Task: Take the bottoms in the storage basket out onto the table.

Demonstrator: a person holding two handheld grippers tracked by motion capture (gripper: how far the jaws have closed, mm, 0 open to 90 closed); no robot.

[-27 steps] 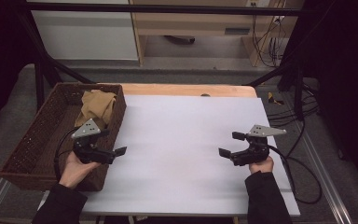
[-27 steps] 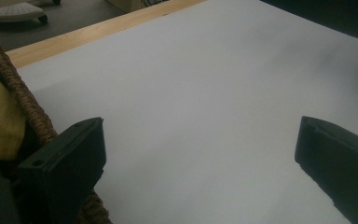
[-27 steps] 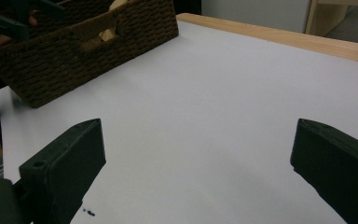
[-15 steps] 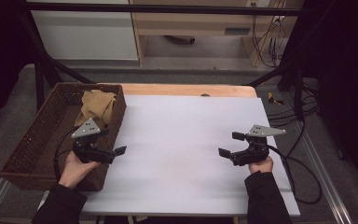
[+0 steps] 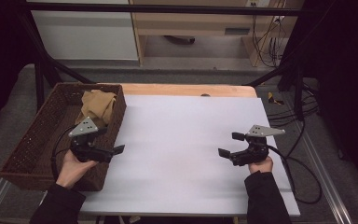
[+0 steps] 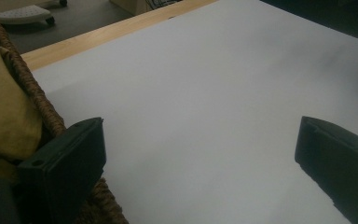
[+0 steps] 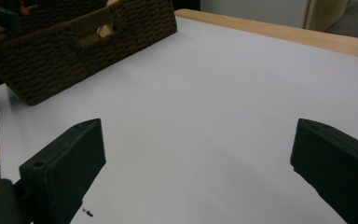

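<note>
On the near side of the white table [image 5: 182,140] I have both grippers held low, one at each end, well apart from one another. At the left, my left gripper [image 5: 114,148] sits at the inner long wall of the brown wicker basket [image 5: 32,140], its jaws pointing out over the white surface; its own view shows the two black jaws spread wide with bare tabletop between them, so nothing is grasped. Just behind that gripper, inside the basket at its far end, lies the tan cloth [image 5: 99,105], bunched up and leaning against the basket's inner wall (the left gripper view catches a yellowish fold of it right beside the woven rim). At the right, my right gripper [image 5: 229,144] hangs over the table well clear of the basket, jaws pointing toward the middle of the surface; its own view shows them released and wide too, with white tabletop between them and the basket's side wall farther off. A strip of bare wood [image 5: 186,90] runs along the table's far edge.
</note>
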